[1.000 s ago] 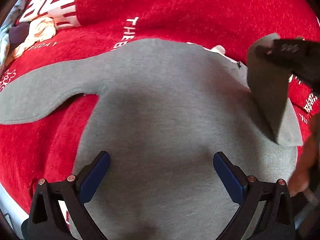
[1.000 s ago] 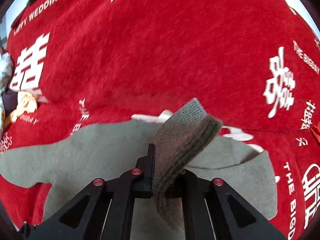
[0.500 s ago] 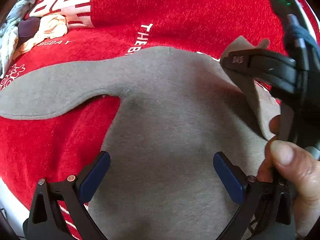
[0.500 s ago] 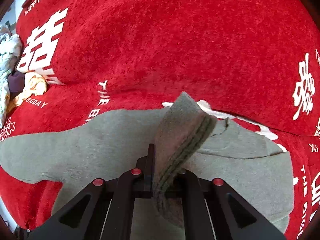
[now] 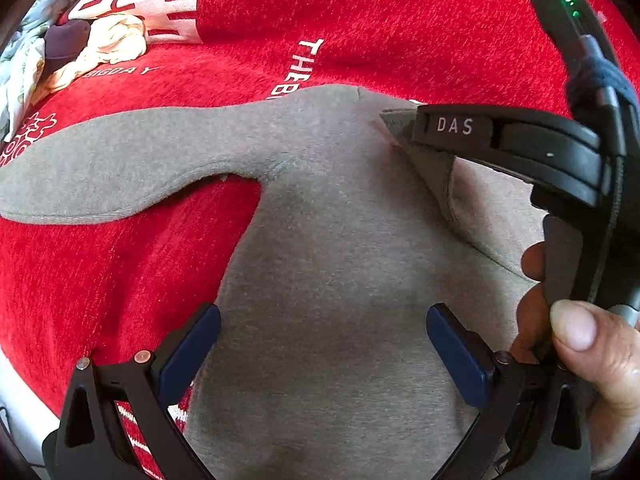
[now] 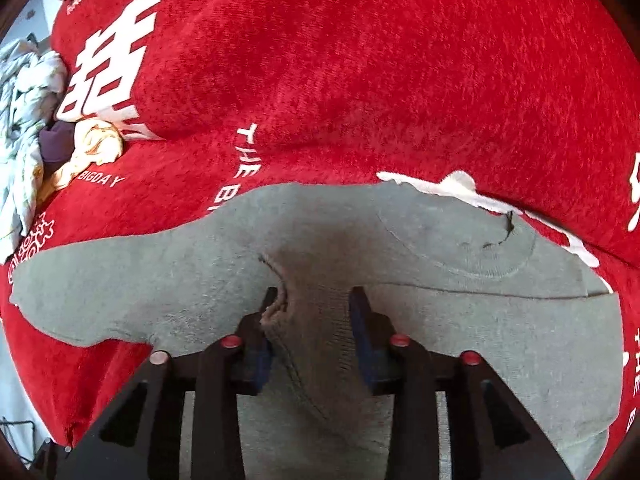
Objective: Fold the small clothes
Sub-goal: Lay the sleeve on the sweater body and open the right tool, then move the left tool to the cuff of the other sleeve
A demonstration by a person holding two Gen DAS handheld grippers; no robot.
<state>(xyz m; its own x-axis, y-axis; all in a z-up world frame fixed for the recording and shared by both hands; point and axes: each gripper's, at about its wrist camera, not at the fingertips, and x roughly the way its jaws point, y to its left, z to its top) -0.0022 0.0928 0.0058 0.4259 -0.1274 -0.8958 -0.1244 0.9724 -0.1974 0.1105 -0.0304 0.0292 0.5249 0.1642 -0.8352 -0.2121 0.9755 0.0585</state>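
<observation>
A small grey sweatshirt (image 5: 328, 264) lies flat on a red cloth. Its left sleeve (image 5: 120, 160) stretches out to the left. Its right sleeve is folded in over the body. My left gripper (image 5: 322, 344) is open and empty, hovering over the lower body of the garment. My right gripper (image 6: 314, 316) has its jaws partly open; the ribbed sleeve cuff (image 6: 316, 320) lies loose between them on the sweatshirt (image 6: 460, 328). The right gripper also shows in the left wrist view (image 5: 400, 124), low over the garment's chest.
The red cloth (image 6: 360, 80) with white lettering covers the whole surface. A heap of other small clothes (image 5: 80, 52) lies at the far left, also in the right wrist view (image 6: 48, 128). The table's edge (image 5: 16, 392) runs at the lower left.
My right gripper carried the sleeve cuff leftward and down onto the sweatshirt's body, then opened its jaws and let it go. The left gripper stayed open, shifting slightly.
</observation>
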